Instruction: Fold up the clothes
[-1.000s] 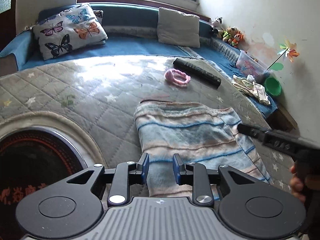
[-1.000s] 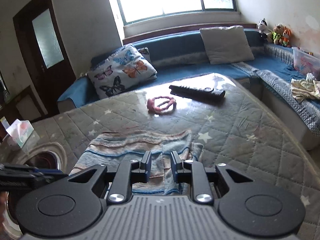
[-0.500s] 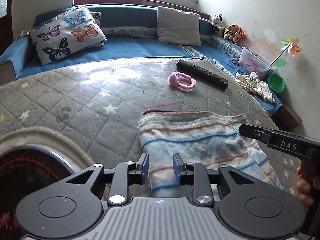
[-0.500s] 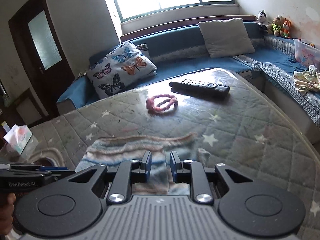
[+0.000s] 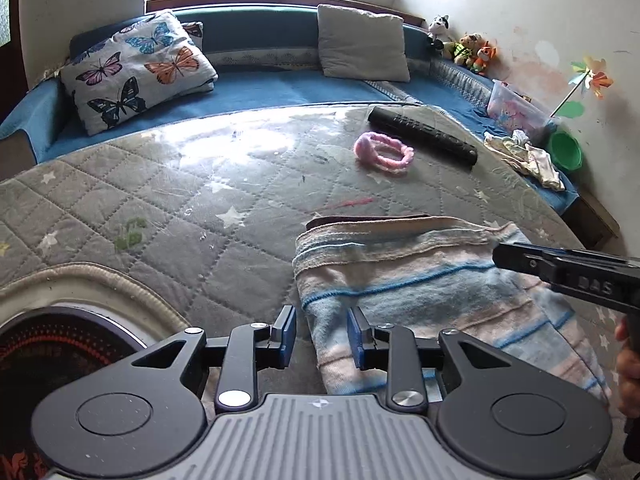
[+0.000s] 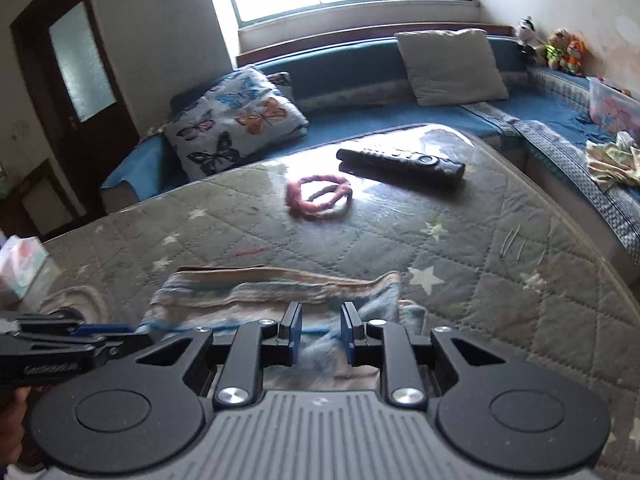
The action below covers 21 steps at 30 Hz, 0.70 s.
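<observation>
Your left gripper (image 5: 321,330) hangs low over the near left corner of the striped garment (image 5: 420,280), its 2 blue-padded fingers (image 5: 289,330) parted by a moderate gap; the garment's left edge runs up between them, but neither pad presses it, so you have hold of nothing there. Your right gripper (image 6: 320,334) sits over the garment's (image 6: 280,292) near right part with the same moderate gap, cloth showing between the pads, and it too grips nothing. The garment lies folded flat on the grey quilted cover (image 5: 160,208), its far edge a straight band. Compared with 1 second ago, both grippers have drawn back toward the garment's near edge, so less of the cloth shows past your fingers, while the finger gaps have stayed the same. The garment itself has kept its shape and place on the cover. From the left camera, your right gripper (image 5: 568,272) crosses above the garment's right side, with your hand (image 5: 628,376) at the frame's edge. Beyond the garment's far edge lie the pink hair band (image 5: 384,152) and, just past it, the black remote (image 5: 422,134), both apart from the cloth. Farther behind sit the butterfly pillow (image 5: 136,72) and the grey pillow (image 5: 362,42).
</observation>
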Tool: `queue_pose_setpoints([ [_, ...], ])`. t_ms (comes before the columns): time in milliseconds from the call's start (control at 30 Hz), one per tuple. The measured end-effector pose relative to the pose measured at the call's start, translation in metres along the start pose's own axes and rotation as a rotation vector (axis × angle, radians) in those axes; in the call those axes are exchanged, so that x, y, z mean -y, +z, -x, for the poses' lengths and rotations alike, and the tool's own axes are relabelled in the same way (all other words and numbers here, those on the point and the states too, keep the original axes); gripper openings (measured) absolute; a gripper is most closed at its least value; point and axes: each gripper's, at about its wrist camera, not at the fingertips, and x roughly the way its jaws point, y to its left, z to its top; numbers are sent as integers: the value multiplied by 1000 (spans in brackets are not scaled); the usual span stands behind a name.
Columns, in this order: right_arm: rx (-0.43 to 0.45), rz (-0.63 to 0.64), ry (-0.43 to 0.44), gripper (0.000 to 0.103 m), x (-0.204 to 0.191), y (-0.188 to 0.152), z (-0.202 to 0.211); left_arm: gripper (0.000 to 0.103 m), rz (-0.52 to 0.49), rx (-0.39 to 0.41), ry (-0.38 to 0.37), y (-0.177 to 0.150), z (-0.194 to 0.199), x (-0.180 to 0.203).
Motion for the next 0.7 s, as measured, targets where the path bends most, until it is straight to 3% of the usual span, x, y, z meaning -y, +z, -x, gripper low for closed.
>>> queue_pose_setpoints([
  [67, -6, 17, 16, 28, -3, -7, 14, 32, -10, 1, 1, -4, 8, 3],
  [300, -23, 77, 68, 28, -16, -33, 59, 33, -33, 3, -18, -27, 39, 13],
  [700, -17, 114, 39, 32, -25, -68, 73, 33, -95, 29, 28, -71, 72, 22],
])
